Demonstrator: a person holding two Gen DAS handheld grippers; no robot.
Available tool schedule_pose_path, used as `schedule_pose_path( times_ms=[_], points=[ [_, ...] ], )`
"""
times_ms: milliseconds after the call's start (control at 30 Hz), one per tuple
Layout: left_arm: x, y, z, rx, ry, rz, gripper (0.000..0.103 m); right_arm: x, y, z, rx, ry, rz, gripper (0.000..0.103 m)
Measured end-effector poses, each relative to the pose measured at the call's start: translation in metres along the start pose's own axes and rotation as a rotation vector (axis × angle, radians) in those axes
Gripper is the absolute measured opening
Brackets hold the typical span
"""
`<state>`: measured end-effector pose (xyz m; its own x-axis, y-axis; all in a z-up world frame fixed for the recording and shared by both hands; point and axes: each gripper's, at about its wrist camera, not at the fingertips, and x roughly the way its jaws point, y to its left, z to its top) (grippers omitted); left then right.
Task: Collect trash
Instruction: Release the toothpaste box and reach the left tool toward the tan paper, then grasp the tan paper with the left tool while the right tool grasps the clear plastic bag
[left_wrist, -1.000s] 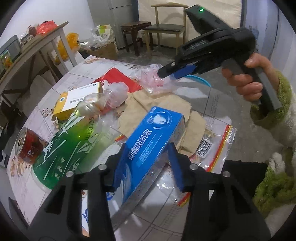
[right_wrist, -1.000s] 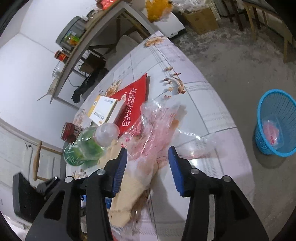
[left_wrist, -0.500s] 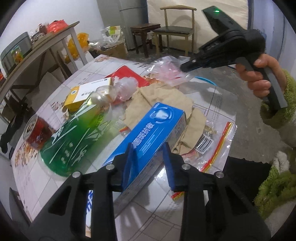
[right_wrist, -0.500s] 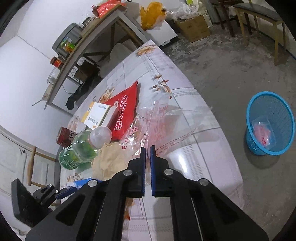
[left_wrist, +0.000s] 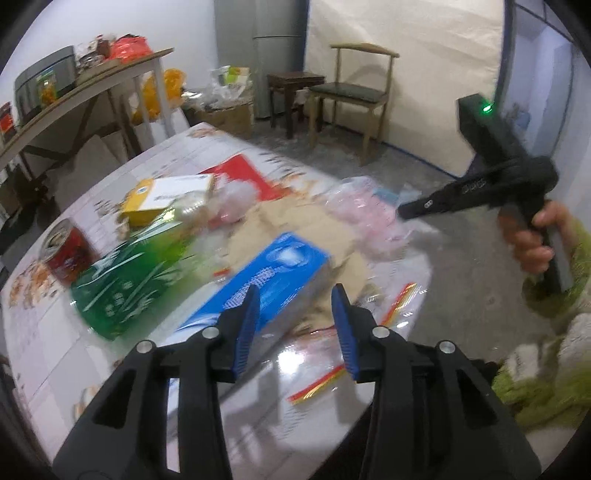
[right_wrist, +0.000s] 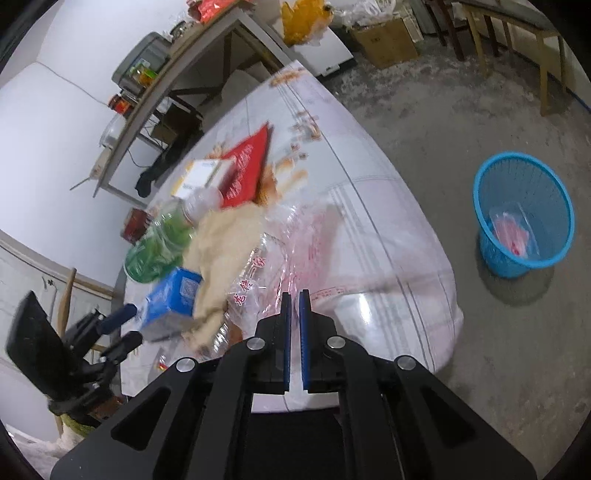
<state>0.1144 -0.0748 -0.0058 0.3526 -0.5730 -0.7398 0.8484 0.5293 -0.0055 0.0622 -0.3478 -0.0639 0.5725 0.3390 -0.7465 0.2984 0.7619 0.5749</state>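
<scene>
My right gripper (right_wrist: 294, 310) is shut on a clear plastic bag with pink print (right_wrist: 295, 251) and holds it above the table's near edge; from the left wrist view that gripper (left_wrist: 402, 212) has the bag (left_wrist: 365, 214) hanging from its tip. My left gripper (left_wrist: 297, 314) stands over the near end of a blue toothpaste box (left_wrist: 273, 273). Its jaws are opening, the left finger is against the box and there is a gap on the right. A blue basket (right_wrist: 524, 218) on the floor holds another pink-printed bag.
On the table (left_wrist: 44, 332) lie a green bottle (left_wrist: 133, 280), a red can (left_wrist: 64, 251), a yellow and white box (left_wrist: 166, 195), a red packet (left_wrist: 243, 177), brown paper (left_wrist: 295, 221) and a zip bag (left_wrist: 369, 332). A chair (left_wrist: 351, 88) stands behind.
My right gripper shut on the clear bag and drew it off the pile toward the table's edge. My left gripper squeezed the blue box, then widened again and rose a little.
</scene>
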Motion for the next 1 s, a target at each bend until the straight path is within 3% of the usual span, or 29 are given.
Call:
schedule_pose_path(
  times_ms=[100,333,467,633,667,867,1000],
  points=[
    [0.01,-0.02,0.006,0.04,-0.001,-0.011,0.04,0.002,-0.005,-0.002,0.013,0.006,0.01,0.005],
    [0.045,-0.062,0.023,0.269,0.024,0.117,0.041,0.005,-0.003,0.0,-0.004,0.013,0.022,0.005],
    [0.071,-0.07,0.031,0.359,0.107,0.147,0.043,0.004,-0.004,0.0,-0.003,0.011,0.035,0.005],
    [0.087,-0.072,0.033,0.406,0.196,0.133,0.043,0.005,-0.007,-0.001,0.004,0.009,0.048,0.005],
    [0.089,-0.071,0.034,0.403,0.205,0.129,0.042,0.005,-0.008,-0.002,0.005,0.007,0.051,0.005],
    [0.081,-0.058,0.039,0.293,0.178,0.098,0.003,0.001,-0.009,-0.002,0.009,-0.005,0.065,0.005],
    [0.066,-0.042,0.045,0.217,0.112,0.115,0.0,-0.002,-0.006,-0.001,0.0,-0.021,0.073,0.005]
  ],
)
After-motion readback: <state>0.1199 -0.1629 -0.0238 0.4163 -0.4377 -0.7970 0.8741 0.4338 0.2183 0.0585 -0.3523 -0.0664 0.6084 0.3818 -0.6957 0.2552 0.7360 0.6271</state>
